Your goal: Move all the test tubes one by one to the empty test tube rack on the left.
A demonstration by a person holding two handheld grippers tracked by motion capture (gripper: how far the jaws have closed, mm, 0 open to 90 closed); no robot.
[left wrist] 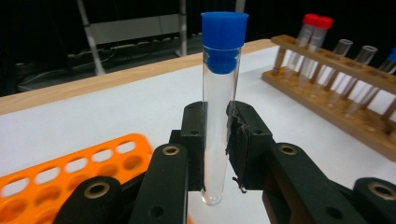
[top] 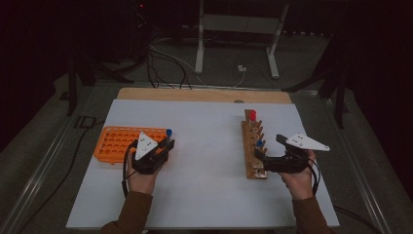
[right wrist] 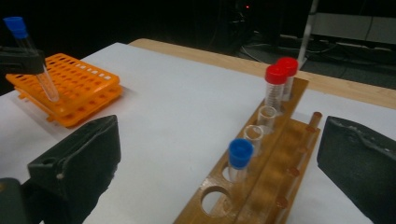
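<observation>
- Forearms in brown sleeves come in at the near edge of the counter (top: 204, 195), and we hold one gripper in each hand.
- Our left gripper (left wrist: 215, 140) is clamped on a clear test tube with a blue cap (left wrist: 219, 107); the tube stands upright between the pads, its rounded bottom hanging clear below them, just beside the right end of the orange rack (top: 122, 141).
- Our right gripper (right wrist: 219, 154) has its jaws spread wide with nothing between the pads; it sits at the near end of the wooden rack (top: 254, 146).
- In that wooden rack we see a blue-capped tube (right wrist: 240, 159) nearest, then two uncapped tubes (right wrist: 261, 123), then two red-capped tubes (right wrist: 280, 79) at the far end.
- Beyond the counter lie cables on the dark floor and a white frame.
</observation>
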